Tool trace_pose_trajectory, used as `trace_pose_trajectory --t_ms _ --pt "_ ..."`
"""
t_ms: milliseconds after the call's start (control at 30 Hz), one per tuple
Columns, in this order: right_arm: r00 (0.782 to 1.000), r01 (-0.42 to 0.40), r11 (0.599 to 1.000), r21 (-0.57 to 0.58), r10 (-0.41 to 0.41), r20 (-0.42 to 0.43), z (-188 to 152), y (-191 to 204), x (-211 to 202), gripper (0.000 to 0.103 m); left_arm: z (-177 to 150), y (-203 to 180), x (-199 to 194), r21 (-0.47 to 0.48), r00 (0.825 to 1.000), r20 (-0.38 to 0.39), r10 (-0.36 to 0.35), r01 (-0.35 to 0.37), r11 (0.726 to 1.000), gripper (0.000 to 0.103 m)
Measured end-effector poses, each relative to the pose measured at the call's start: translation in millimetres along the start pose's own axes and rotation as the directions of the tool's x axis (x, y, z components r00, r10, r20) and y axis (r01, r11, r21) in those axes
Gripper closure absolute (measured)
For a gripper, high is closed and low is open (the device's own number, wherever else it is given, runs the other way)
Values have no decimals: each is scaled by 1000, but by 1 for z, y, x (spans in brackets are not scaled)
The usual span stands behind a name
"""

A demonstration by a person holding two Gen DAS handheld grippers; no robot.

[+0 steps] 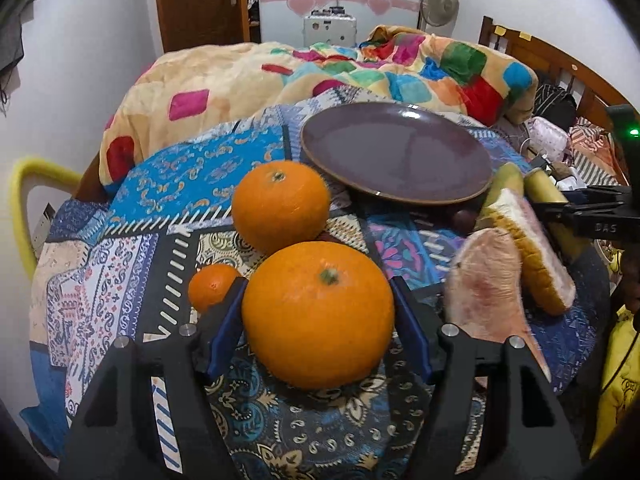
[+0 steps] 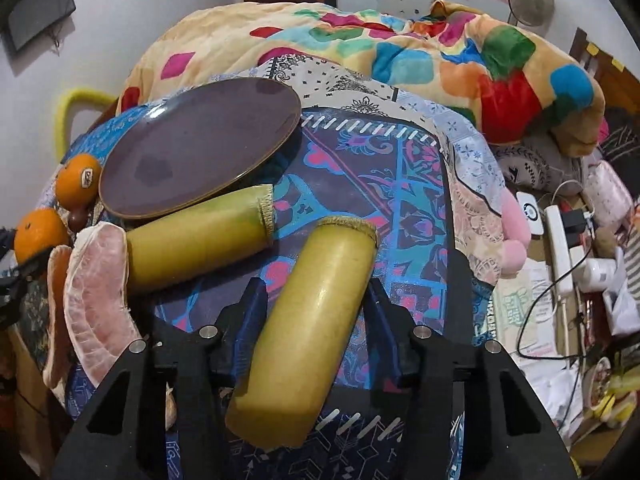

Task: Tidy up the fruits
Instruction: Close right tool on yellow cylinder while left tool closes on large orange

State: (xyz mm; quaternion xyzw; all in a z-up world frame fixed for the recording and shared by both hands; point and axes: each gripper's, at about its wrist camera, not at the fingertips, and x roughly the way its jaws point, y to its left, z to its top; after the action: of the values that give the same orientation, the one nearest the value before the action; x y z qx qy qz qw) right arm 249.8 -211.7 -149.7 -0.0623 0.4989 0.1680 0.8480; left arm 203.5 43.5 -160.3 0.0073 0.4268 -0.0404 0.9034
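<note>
In the left wrist view my left gripper (image 1: 318, 312) is shut on a large orange (image 1: 318, 314) resting on the patterned cloth. A second orange (image 1: 280, 206) lies just beyond it and a small orange (image 1: 212, 286) to its left. An empty purple plate (image 1: 396, 152) sits further back. Two pomelo wedges (image 1: 486, 292) lie to the right. In the right wrist view my right gripper (image 2: 316, 312) is shut on a yellow-green sugarcane piece (image 2: 308, 328). Another sugarcane piece (image 2: 200, 236) lies by the plate (image 2: 200, 148), beside a pomelo wedge (image 2: 100, 280).
A patterned cloth (image 1: 140, 216) covers the round table. A colourful blanket (image 1: 248, 72) lies on the bed behind. A yellow chair back (image 1: 20, 200) stands at the left. Power strips, cables and clutter (image 2: 560, 248) lie to the right of the table.
</note>
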Motion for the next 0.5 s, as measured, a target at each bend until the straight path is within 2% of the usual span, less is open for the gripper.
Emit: trace_pose_trajectory --t_ms 300,500 --pt "999 -45 999 -29 45 15 -7 -1 -8 67 1 1 -3 -12 1000 6 -9 9 1000 36" --pt "997 -44 999 -12 44 62 -7 -9 -21 68 12 -11 -18 32 997 73 11 -13 999 36"
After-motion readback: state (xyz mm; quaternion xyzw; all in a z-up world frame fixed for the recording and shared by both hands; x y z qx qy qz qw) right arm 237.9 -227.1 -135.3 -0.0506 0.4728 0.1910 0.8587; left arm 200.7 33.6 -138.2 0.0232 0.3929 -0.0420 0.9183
